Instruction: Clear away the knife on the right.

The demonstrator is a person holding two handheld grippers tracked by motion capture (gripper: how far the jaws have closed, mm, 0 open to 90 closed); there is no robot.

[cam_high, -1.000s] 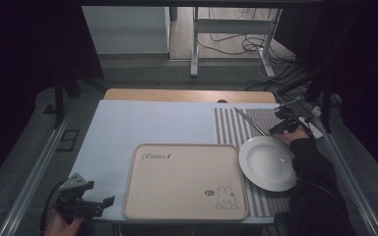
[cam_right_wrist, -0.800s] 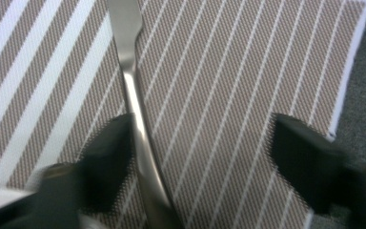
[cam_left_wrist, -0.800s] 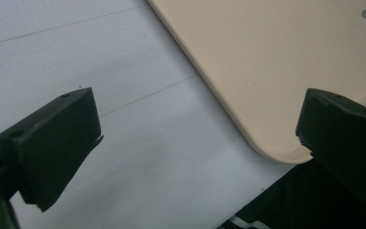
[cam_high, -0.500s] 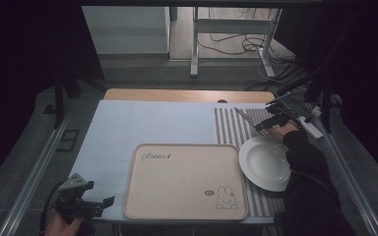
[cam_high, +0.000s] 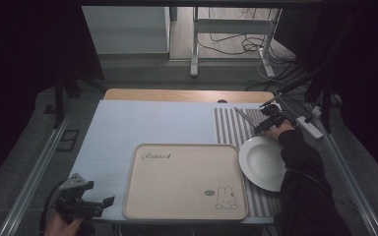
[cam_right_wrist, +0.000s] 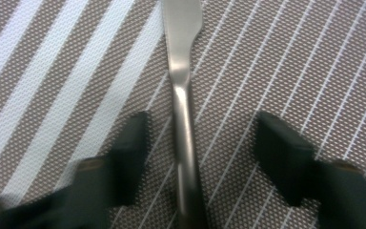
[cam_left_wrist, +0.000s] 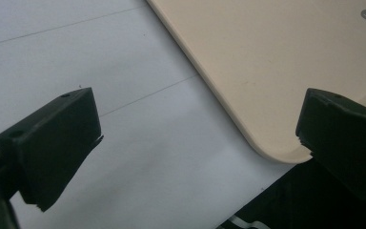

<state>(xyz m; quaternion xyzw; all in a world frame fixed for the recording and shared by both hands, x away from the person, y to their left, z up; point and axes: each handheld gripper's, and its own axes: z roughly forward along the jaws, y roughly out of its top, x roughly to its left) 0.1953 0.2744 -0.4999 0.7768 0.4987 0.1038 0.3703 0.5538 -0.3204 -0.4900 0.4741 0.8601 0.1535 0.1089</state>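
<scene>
A steel table knife (cam_right_wrist: 183,95) lies on the striped placemat (cam_right_wrist: 286,57); in the high view the knife (cam_high: 246,117) sits at the mat's far end. My right gripper (cam_right_wrist: 200,143) is low over its handle, jaws open on either side and a little apart from it; the high view shows the right gripper (cam_high: 265,125) there too. A white plate (cam_high: 262,162) rests on the mat beside a beige rabbit tray (cam_high: 184,179). At the table's front left corner my left gripper (cam_high: 98,205) is open with nothing in it, and the left gripper (cam_left_wrist: 195,138) hovers by the tray's corner (cam_left_wrist: 271,119).
The striped placemat (cam_high: 226,125) covers the right side of the pale blue table (cam_high: 147,123). A wooden strip (cam_high: 187,95) runs along the far edge. Metal rails flank the table, and cables lie on the floor beyond.
My right gripper has moved away from the plate toward the far end of the mat and come down over the knife's handle. The left gripper has stayed in place.
</scene>
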